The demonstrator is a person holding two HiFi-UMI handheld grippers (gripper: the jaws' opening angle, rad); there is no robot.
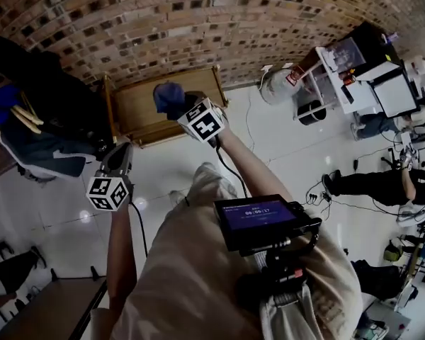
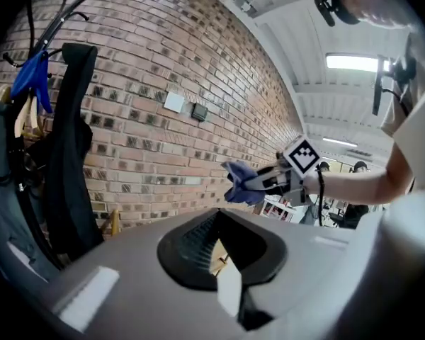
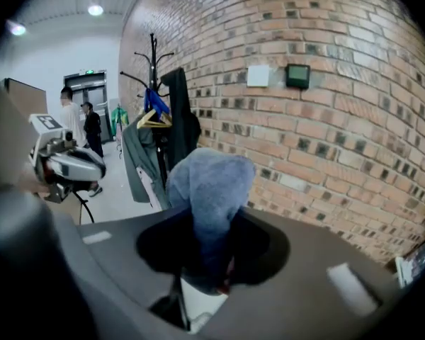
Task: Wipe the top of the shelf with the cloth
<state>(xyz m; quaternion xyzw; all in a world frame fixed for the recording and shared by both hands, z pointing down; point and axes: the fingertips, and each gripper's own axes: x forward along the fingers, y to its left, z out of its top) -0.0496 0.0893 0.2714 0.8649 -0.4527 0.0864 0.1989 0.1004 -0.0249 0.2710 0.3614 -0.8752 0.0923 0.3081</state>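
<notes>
Looking soft, light and floppy, the blue cloth (image 3: 209, 190) hangs bunched in the right gripper's (image 3: 205, 261) clenched jaws above the wooden shelf (image 1: 145, 112) at the far brick wall, so a pinch on its gathered middle seems right, while the left gripper (image 2: 216, 253) sits apart-jawed and empty.

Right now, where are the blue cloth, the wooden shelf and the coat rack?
cloth (image 1: 168, 98): head view, on its bunched middle.
shelf (image 1: 137, 108): head view, on the bare top board.
coat rack (image 3: 154, 59): right gripper view, on the upright pole.

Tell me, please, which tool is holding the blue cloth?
The right tool is clamped on the blue cloth, whereas the left tool holds nothing.
</notes>
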